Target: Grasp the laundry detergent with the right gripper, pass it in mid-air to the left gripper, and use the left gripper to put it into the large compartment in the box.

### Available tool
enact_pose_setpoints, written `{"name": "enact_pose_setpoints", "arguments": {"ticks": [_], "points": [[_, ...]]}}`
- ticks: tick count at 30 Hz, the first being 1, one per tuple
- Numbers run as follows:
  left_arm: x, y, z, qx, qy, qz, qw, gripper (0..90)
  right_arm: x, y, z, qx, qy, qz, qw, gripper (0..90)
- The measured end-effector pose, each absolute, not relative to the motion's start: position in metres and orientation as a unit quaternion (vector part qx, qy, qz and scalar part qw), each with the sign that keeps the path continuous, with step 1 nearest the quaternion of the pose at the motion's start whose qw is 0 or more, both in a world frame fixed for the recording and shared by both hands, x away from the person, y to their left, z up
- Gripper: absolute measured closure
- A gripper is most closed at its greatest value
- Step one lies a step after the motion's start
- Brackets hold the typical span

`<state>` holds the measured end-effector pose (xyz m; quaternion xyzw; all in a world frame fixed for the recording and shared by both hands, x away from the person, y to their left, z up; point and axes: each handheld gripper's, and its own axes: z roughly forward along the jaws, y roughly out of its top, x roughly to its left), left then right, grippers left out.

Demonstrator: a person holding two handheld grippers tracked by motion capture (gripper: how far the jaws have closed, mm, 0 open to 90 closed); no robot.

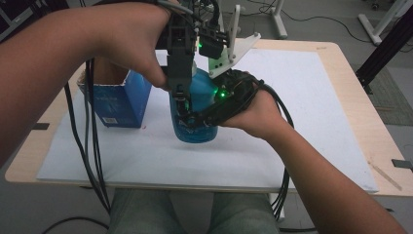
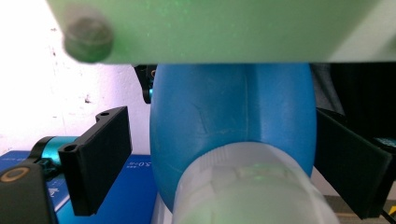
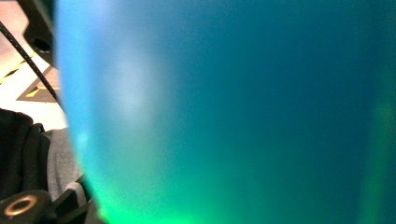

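A blue plastic bottle (image 1: 197,132) with a white cap (image 2: 252,186) stands upright on the white mat (image 1: 302,97), near its middle. My right gripper (image 1: 191,118) comes in level from the right and is shut on the bottle's body, whose blue wall (image 3: 224,112) sits right against its camera. My left gripper (image 1: 183,100) points down over the bottle's top. In the left gripper view its jaws flank the bottle's shoulder (image 2: 224,116): the left finger (image 2: 98,158) stands a little off the blue wall, and the right finger (image 2: 350,168) sits at its edge. It reads as open.
An open blue carton (image 1: 119,100) stands on the mat just left of the bottle, close to the left hand. Black cables (image 1: 90,156) hang over the table's front left edge. The wooden table (image 1: 363,112) borders the mat on the right.
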<state>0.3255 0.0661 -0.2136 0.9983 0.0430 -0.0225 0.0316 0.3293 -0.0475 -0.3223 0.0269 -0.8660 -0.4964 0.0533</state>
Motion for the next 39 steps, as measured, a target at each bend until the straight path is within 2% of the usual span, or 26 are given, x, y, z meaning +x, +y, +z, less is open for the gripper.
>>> {"name": "enact_pose_setpoints", "arguments": {"ticks": [8, 10, 20, 27, 39], "points": [[0.3259, 0.0632, -0.2137, 0.998, 0.043, -0.021, 0.029, 13.4, 0.3294, -0.049, -0.3215, 0.023, -0.864, -0.5, 0.049, 45.9], [0.326, 0.0629, -0.2135, 0.998, 0.041, -0.025, 0.029, 18.0, 0.3294, -0.0492, -0.3213, 0.024, -0.864, -0.5, 0.049, 45.9], [0.3278, 0.0624, -0.2142, 0.998, 0.046, -0.021, 0.031, 18.2, 0.33, -0.049, -0.3218, 0.023, -0.863, -0.503, 0.049, 45.9], [0.3282, 0.0632, -0.2133, 0.998, 0.044, -0.027, 0.031, 25.5, 0.3302, -0.0487, -0.3219, 0.019, -0.864, -0.501, 0.047, 45.9], [0.3297, 0.0626, -0.2157, 0.998, 0.046, -0.029, 0.026, 28.6, 0.3303, -0.0465, -0.3228, 0.023, -0.862, -0.504, 0.052, 45.9]]}}
